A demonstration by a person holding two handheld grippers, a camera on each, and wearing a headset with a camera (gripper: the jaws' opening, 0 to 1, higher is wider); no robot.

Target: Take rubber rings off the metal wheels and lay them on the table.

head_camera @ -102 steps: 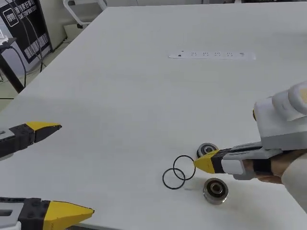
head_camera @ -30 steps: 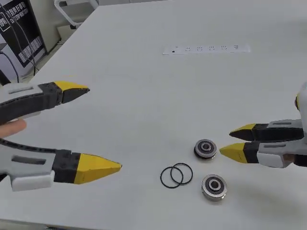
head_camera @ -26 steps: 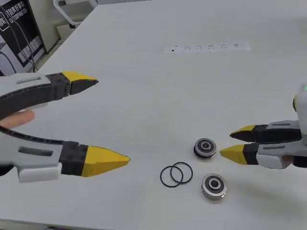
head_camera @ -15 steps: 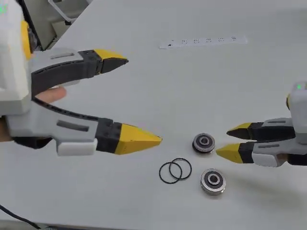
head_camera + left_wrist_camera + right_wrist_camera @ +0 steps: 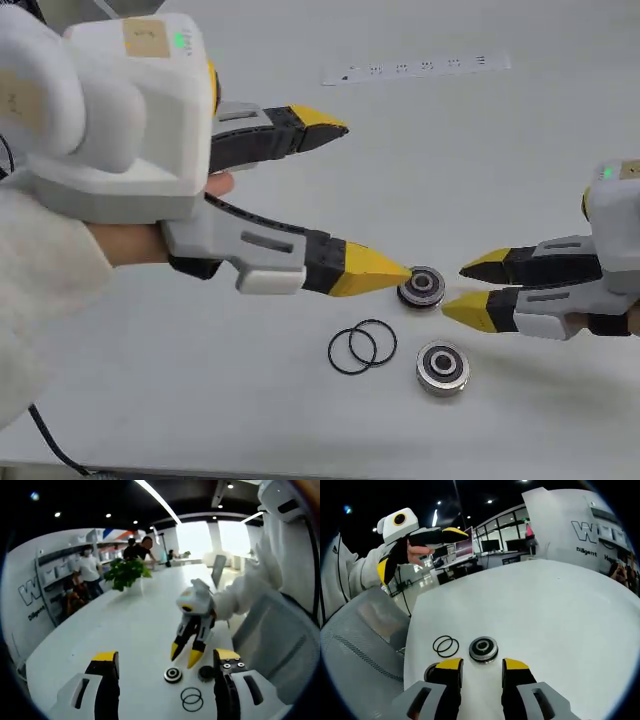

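L hand-held gripper (image 5: 376, 200): jaws spread wide, nothing between them. In head view its lower yellow tip sits just beside the far metal wheel (image 5: 422, 286).

R hand-held gripper (image 5: 455, 288): jaws parted a little, holding nothing, tips aimed at the same wheel from the opp. side.

2 wheels total: round, silvery, dark hubs. The near metal wheel (image 5: 442, 364) lies flat close to the worktop (image 5: 480, 150) front edge.

2 rubber rings (image 5: 354, 329): thin, black, overlapping, flat on the worktop just beside the wheels.

Worktop is white and smooth w/ plenty of free room beyond, up to a white power strip (image 5: 415, 68).
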